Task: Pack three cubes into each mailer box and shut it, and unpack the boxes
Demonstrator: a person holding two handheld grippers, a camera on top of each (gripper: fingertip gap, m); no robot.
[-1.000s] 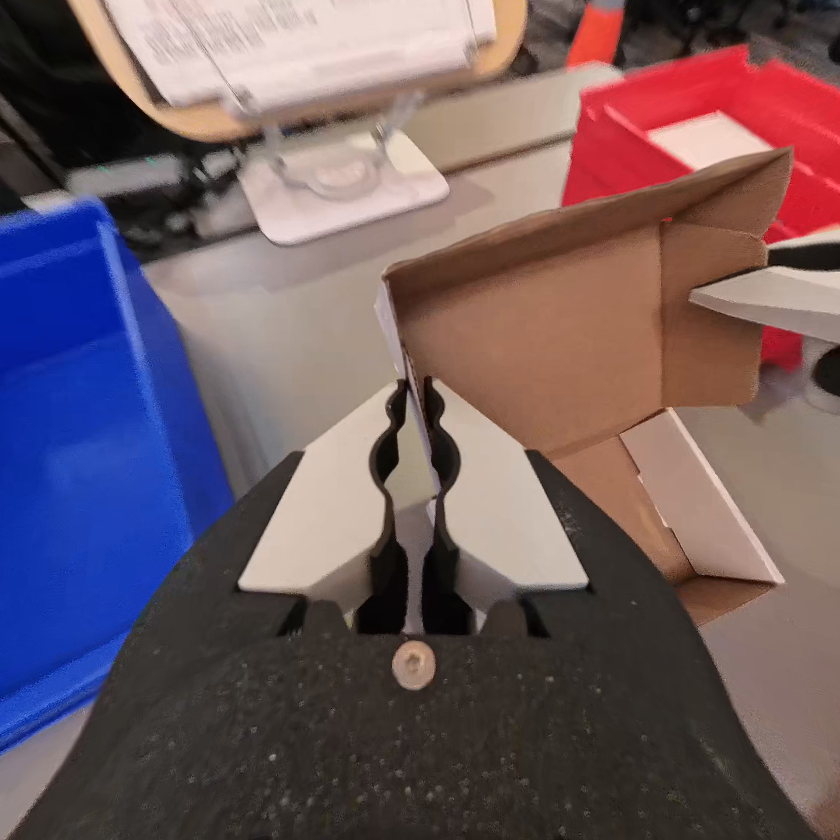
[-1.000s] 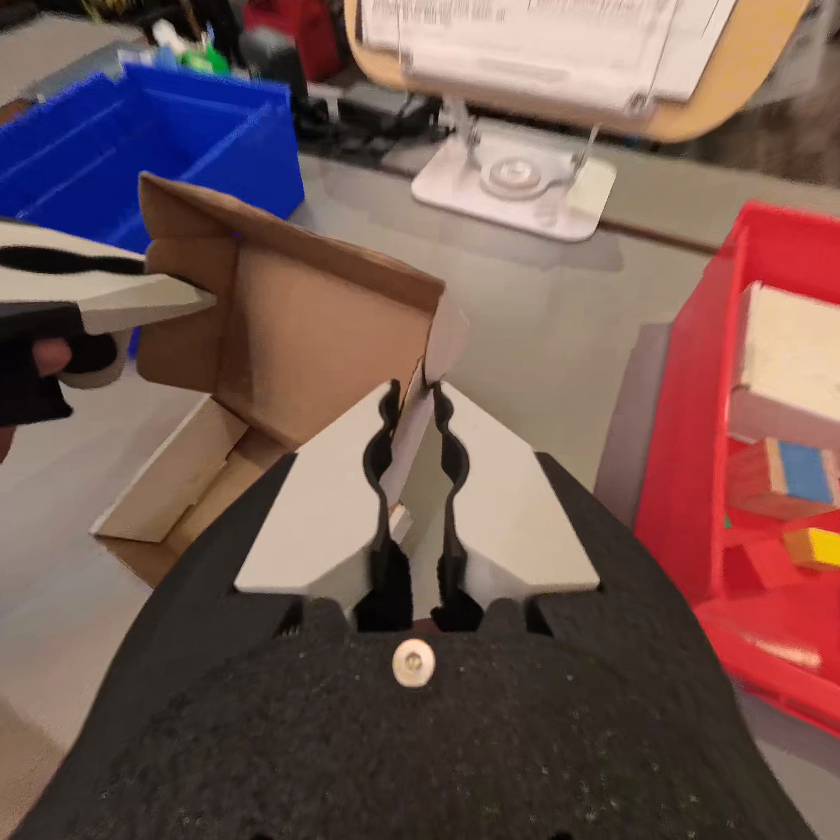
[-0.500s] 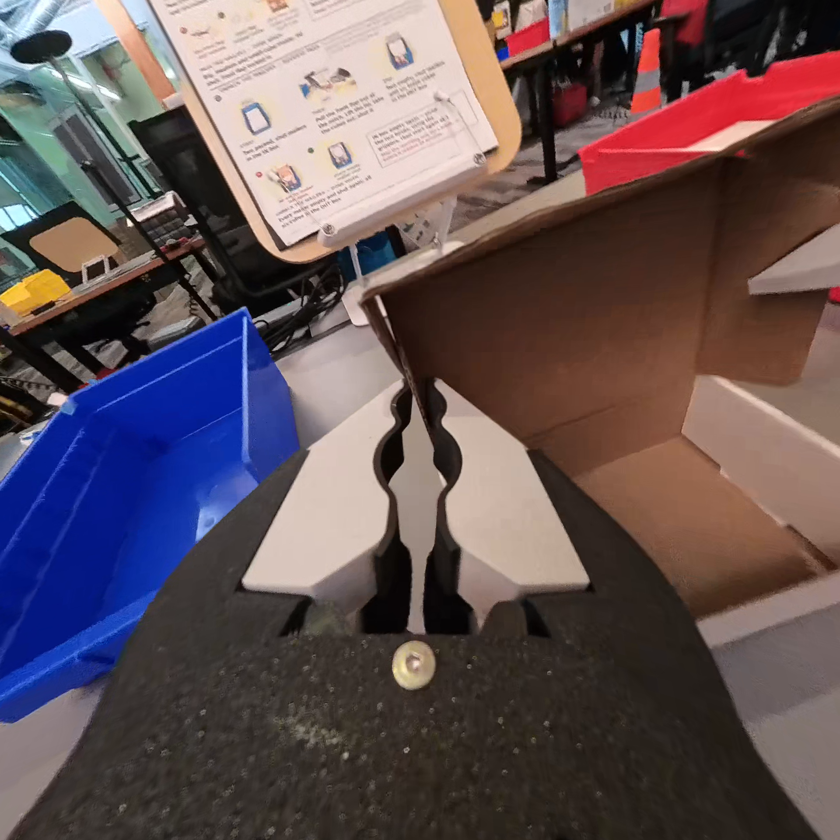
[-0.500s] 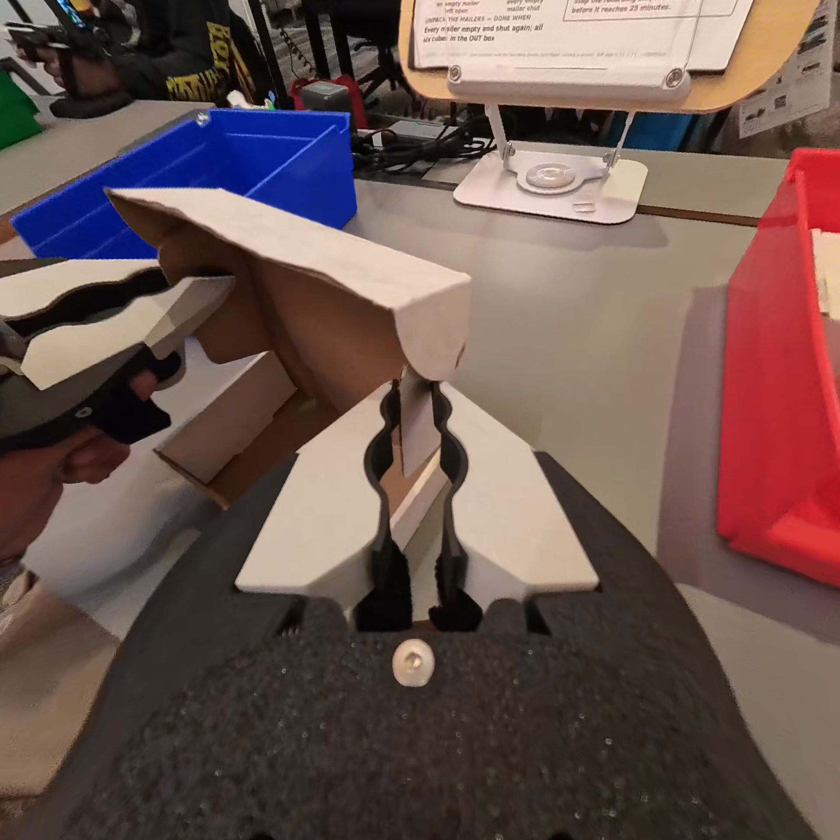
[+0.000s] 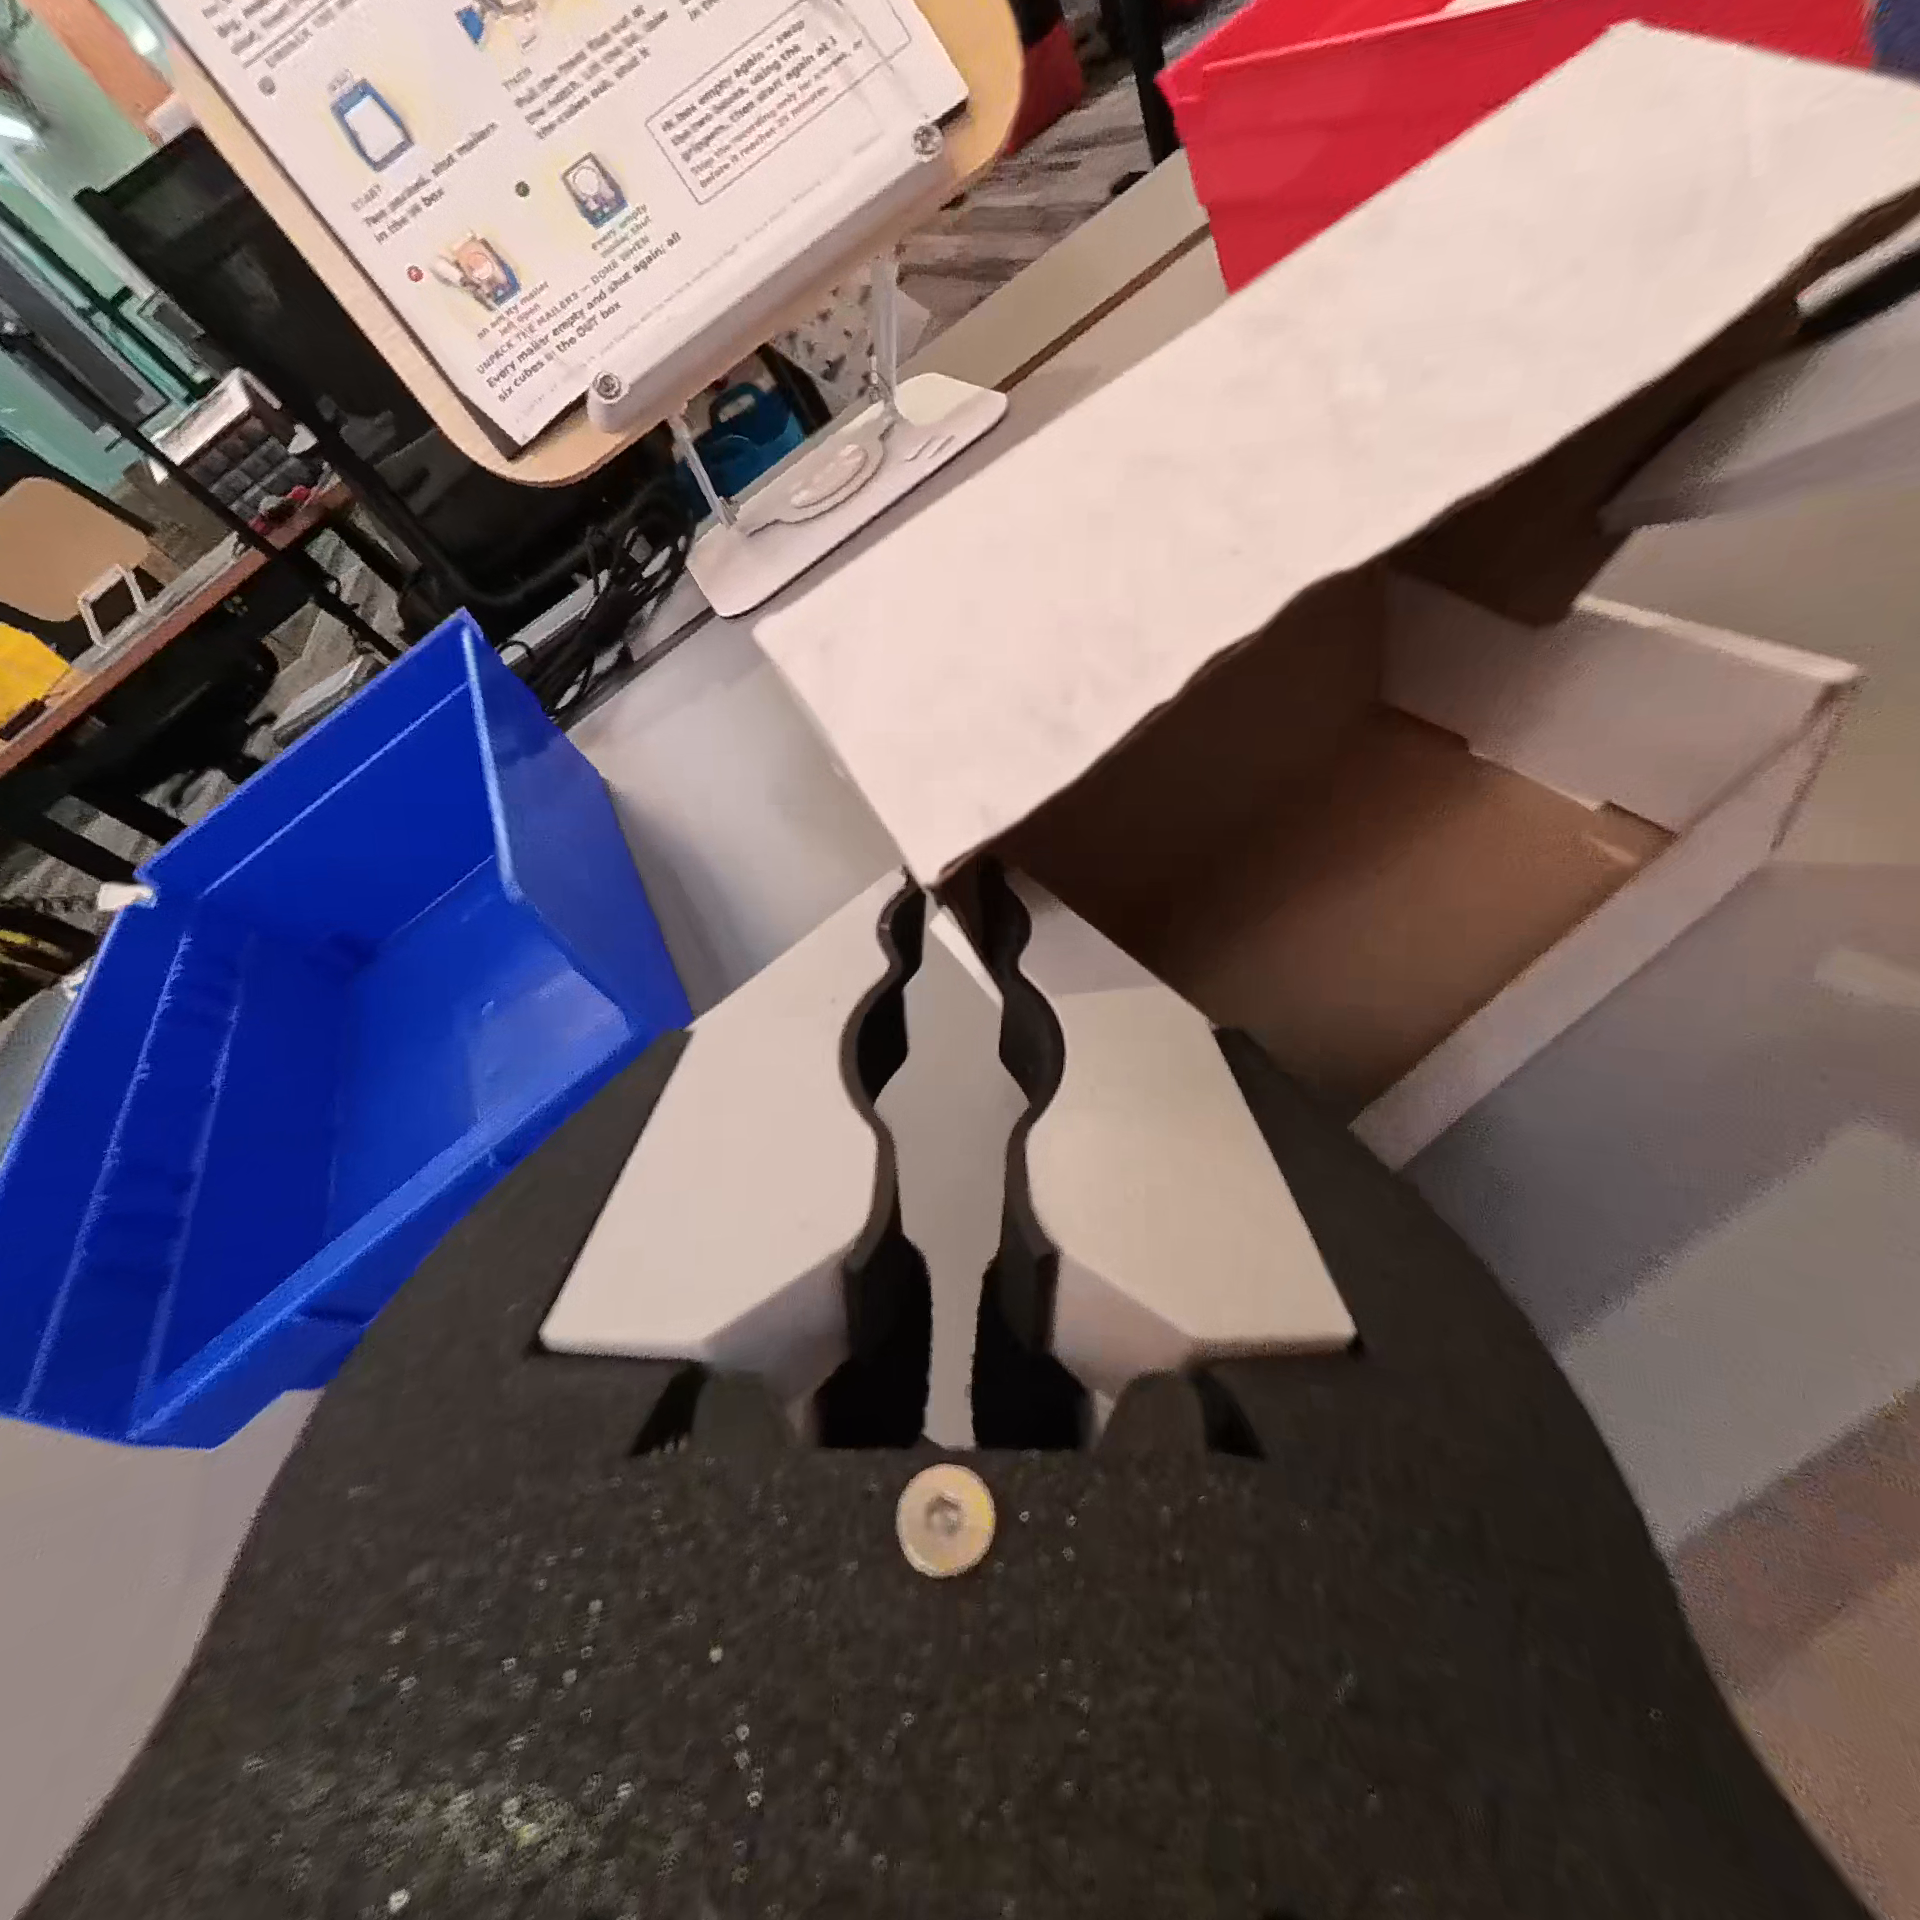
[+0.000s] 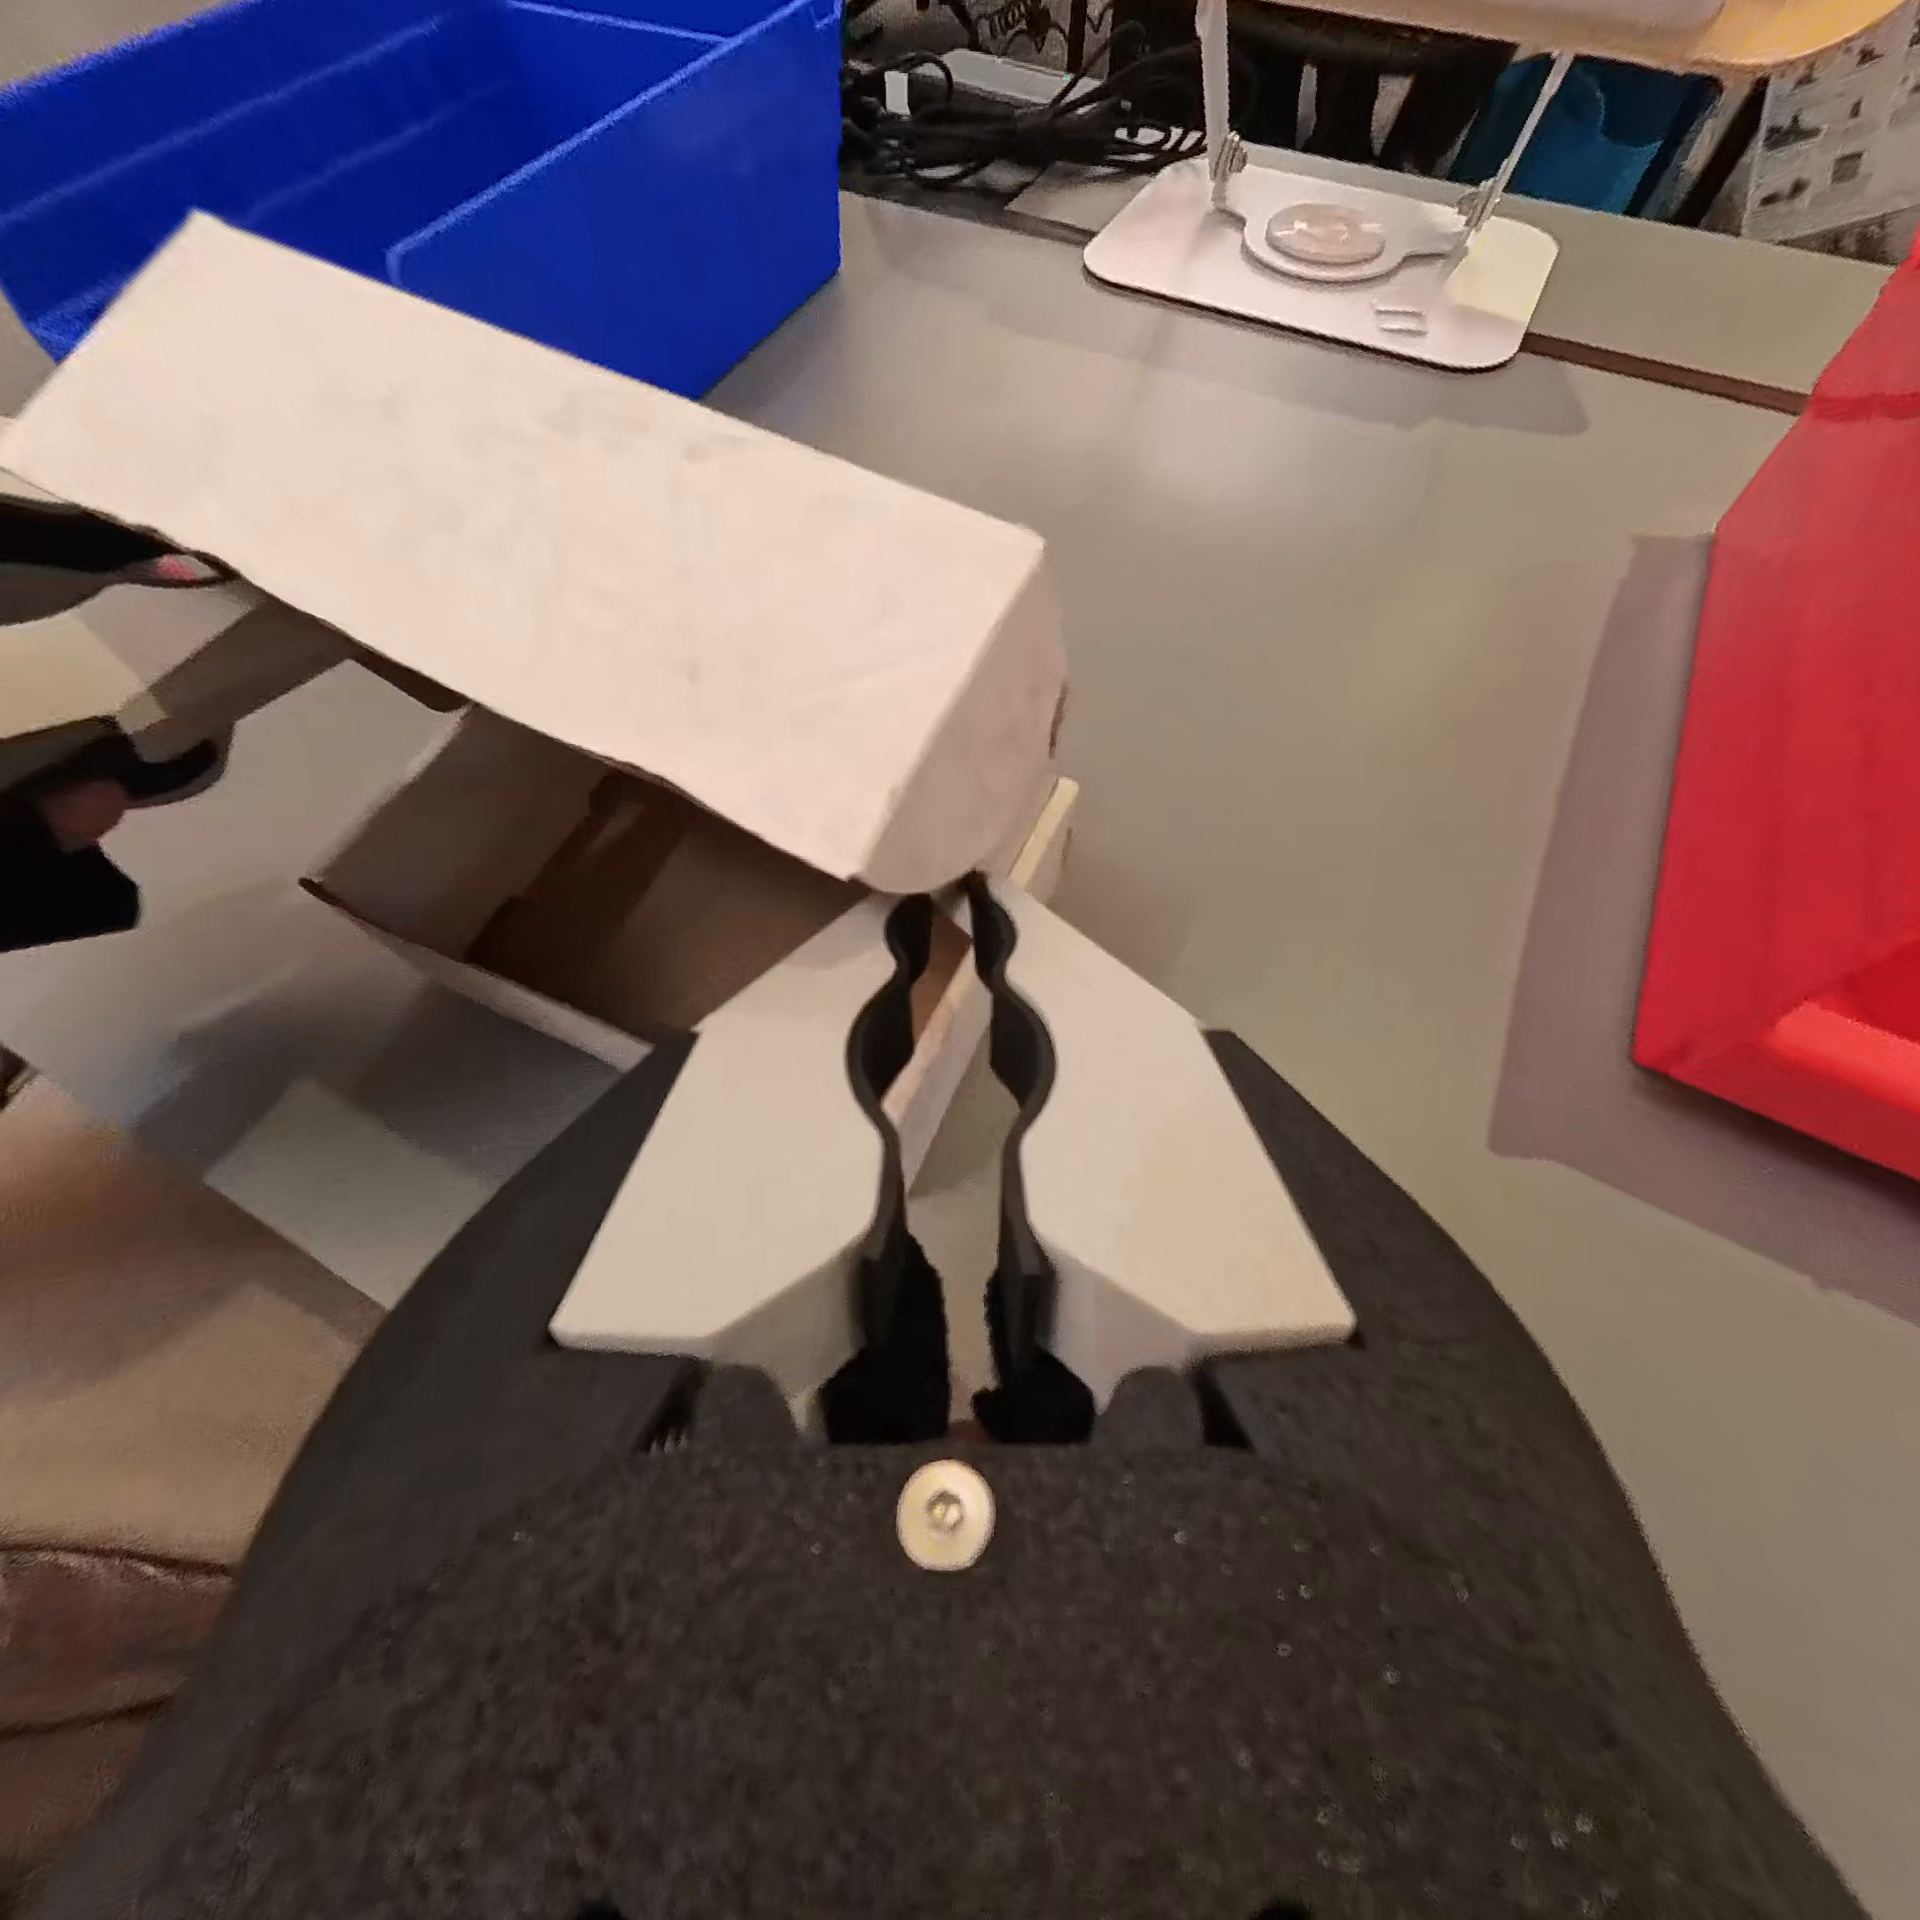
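Note:
A white mailer box (image 5: 1621, 862) with a brown inside sits open on the grey table; what shows of its inside looks empty. Its lid (image 5: 1299, 436) is tilted halfway down over the tray. My left gripper (image 5: 961, 904) is shut on the lid's left side flap. My right gripper (image 6: 951, 894) is shut on the lid's right side flap (image 6: 940, 1023). The lid (image 6: 540, 561) and tray (image 6: 582, 914) show in the right wrist view, with the left gripper's fingers (image 6: 156, 665) at the far side. No cubes are in view.
A blue bin (image 5: 312, 1060) stands left of the box, also in the right wrist view (image 6: 499, 156). A red bin (image 5: 1455, 135) stands to the right, near in the right wrist view (image 6: 1829, 727). An instruction board on a white stand (image 5: 862, 478) is behind. The tips of one gripper are about 15 centimetres away from the tips of the other.
The lid has swung from upright down toward the tray, carried by both grippers on its side flaps. Both grippers have dropped lower and stay shut.

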